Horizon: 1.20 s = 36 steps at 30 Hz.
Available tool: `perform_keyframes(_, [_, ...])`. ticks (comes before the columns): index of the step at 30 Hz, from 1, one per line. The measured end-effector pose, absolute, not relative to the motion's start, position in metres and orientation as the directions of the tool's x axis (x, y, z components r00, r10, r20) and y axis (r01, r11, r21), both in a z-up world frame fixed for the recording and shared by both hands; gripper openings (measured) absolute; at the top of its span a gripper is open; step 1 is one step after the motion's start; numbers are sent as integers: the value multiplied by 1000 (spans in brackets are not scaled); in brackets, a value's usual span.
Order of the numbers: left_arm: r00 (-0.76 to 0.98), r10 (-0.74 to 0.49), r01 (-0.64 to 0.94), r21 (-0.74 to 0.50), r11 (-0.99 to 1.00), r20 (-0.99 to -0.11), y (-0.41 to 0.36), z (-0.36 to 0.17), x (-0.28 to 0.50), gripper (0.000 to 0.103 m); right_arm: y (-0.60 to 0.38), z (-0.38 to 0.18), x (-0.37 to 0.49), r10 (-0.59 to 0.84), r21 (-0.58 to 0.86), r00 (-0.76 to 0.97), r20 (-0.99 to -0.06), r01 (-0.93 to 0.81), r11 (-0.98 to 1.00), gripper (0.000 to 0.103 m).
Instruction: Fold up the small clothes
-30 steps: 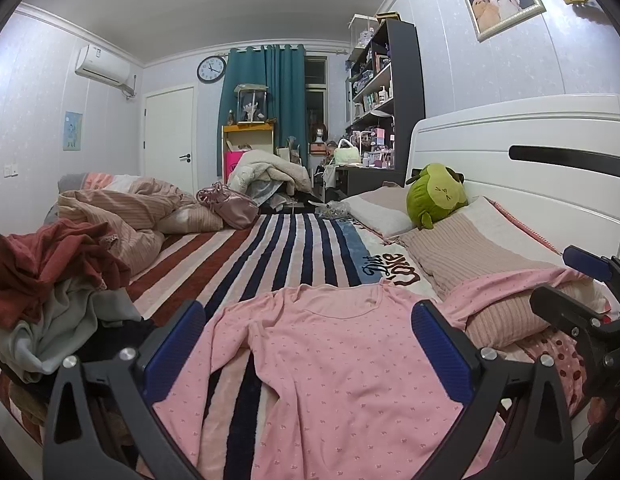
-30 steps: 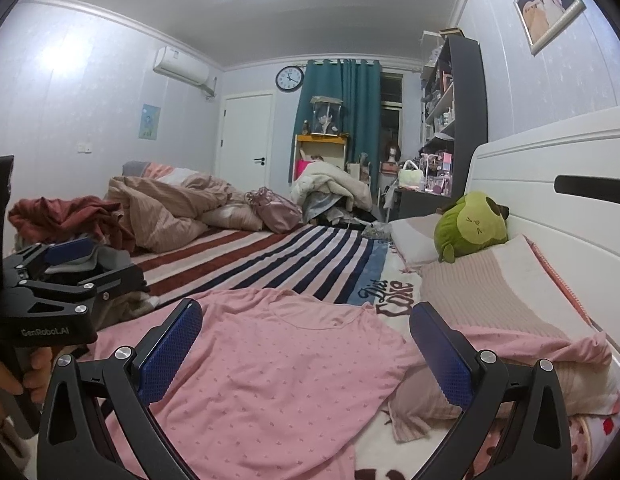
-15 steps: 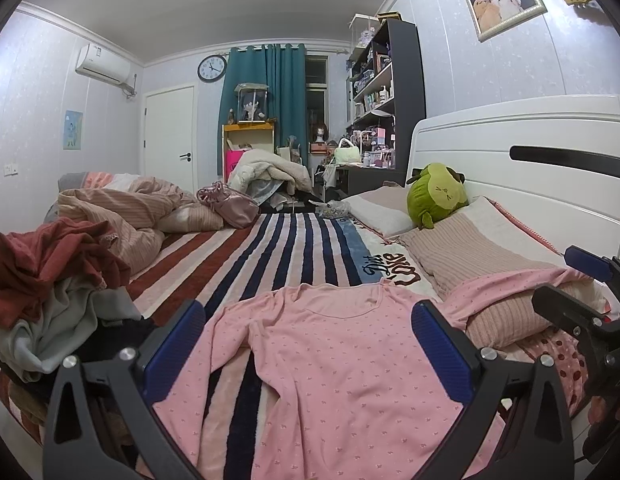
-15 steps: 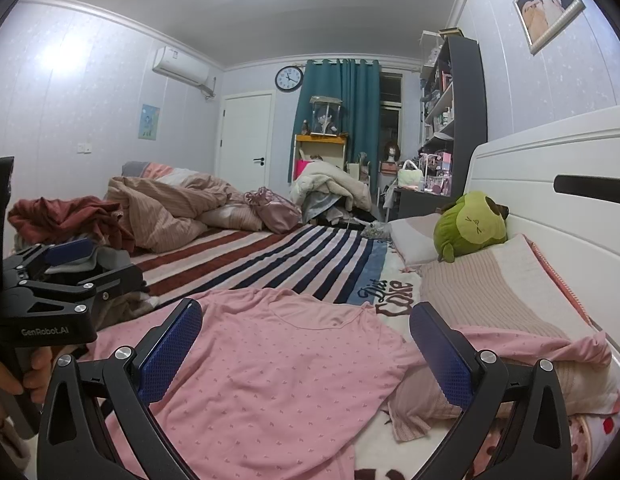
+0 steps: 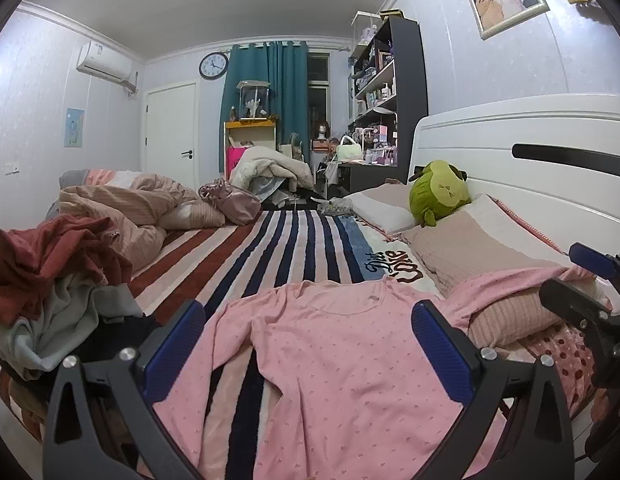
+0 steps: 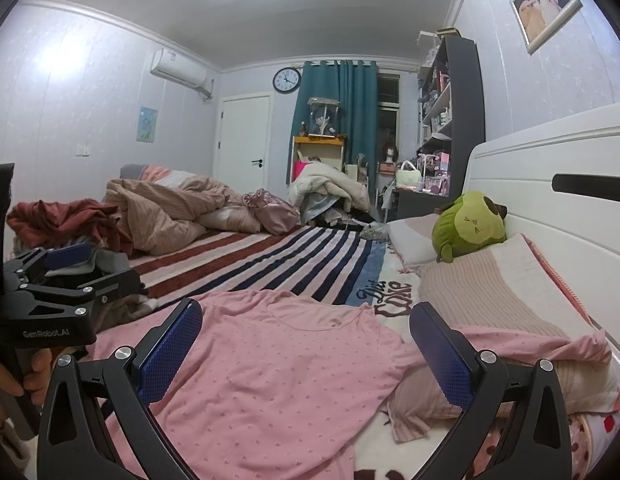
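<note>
Both the left hand-held gripper [image 5: 307,344] and the right hand-held gripper [image 6: 305,342] hover spread wide, holding nothing. Only the right view shows the holding hand [image 6: 13,376]. The pink long-sleeved top [image 5: 330,364] lies flat on the striped bed [image 5: 293,248], neckline away, one sleeve draped over a pillow [image 5: 506,312].

The shirt [image 5: 342,364] lies flat on the bed [image 5: 285,248], near its front edge, with the neck toward the far end. Its one sleeve [image 6: 538,340] lies over the pillow [image 6: 494,292] at the right side, beside the headboard [image 5: 522,152]. The plush toy [image 5: 438,194] sits behind this pillow, against the headboard. A pile of clothes [image 5: 49,284] lies at the left front corner of the bed, and the quilt [image 5: 121,208] is behind it along the left edge. The left gripper [image 5: 310,344] is above the front part of the shirt, the right gripper [image 6: 305,344] to its right.
</note>
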<state>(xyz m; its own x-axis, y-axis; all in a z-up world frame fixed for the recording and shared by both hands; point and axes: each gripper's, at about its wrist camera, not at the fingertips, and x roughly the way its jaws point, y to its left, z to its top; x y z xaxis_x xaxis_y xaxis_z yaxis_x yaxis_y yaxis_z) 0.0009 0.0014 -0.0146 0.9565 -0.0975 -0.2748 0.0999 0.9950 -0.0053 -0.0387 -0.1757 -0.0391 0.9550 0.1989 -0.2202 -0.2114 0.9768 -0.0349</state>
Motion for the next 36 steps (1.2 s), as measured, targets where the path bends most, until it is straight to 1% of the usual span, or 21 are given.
perform_keyframes(6, [951,-98,98,-17,995,-294,5,-17,4,102,-178,-40,-39,202,-29,953,-226,-214,976,103])
perform_keyframes(10, [940,-127,113,-64,992,-316,15,-21,8,102,-184,-41,-39,209,4,958,-196,-212,977,103])
perform_keyframes(12, [935,-137,122,-67,990,-328,25,-26,10,102,-190,-48,-35,208,13,960,-187,-209,978,103])
perform_keyframes(14, [928,-123,110,-57,992,-351,38,-36,14,102,-195,-59,-27,181,-4,961,-209,-186,982,103])
perform_keyframes(17, [893,-89,77,-44,996,-442,70,-67,23,102,-203,-78,-15,145,-27,951,-271,-158,987,103])
perform_keyframes(18, [878,-75,62,-43,997,-472,78,-79,26,100,-204,-84,-12,137,-29,948,-287,-152,988,103])
perform_keyframes(19, [865,-67,51,-45,998,-498,86,-90,29,97,-207,-92,-8,128,-30,943,-307,-144,989,103])
perform_keyframes(21, [831,-64,39,-56,998,-553,99,-112,32,81,-210,-107,0,115,-24,929,-351,-131,991,103])
perform_keyframes(22, [810,-75,41,-71,997,-581,106,-124,34,76,-211,-113,3,113,-17,923,-368,-128,992,103])
perform_keyframes(23, [789,-90,47,-86,995,-608,111,-136,36,69,-213,-119,6,113,-6,915,-388,-125,992,103])
perform_keyframes(24, [776,-87,44,-85,995,-625,114,-146,38,64,-214,-123,9,113,0,909,-400,-124,992,103])
perform_keyframes(27, [761,-17,-4,-30,1000,-648,120,-165,36,61,-211,-127,12,118,12,902,-416,-124,992,103])
perform_keyframes(31, [740,43,-36,24,999,-671,129,-180,36,45,-203,-125,14,114,-17,905,-410,-133,991,103])
perform_keyframes(33, [729,38,-31,22,999,-684,133,-186,37,30,-197,-125,17,116,-30,904,-412,-141,990,103])
perform_keyframes(34, [723,25,-28,8,1000,-690,135,-190,38,28,-196,-125,17,117,-32,903,-413,-143,989,103])
perform_keyframes(35, [726,16,-26,-4,1000,-687,137,-193,38,24,-194,-125,19,118,-34,901,-417,-145,989,103])
perform_keyframes(36, [730,12,-24,-8,1000,-684,138,-192,37,15,-192,-125,20,118,-34,900,-420,-145,989,103])
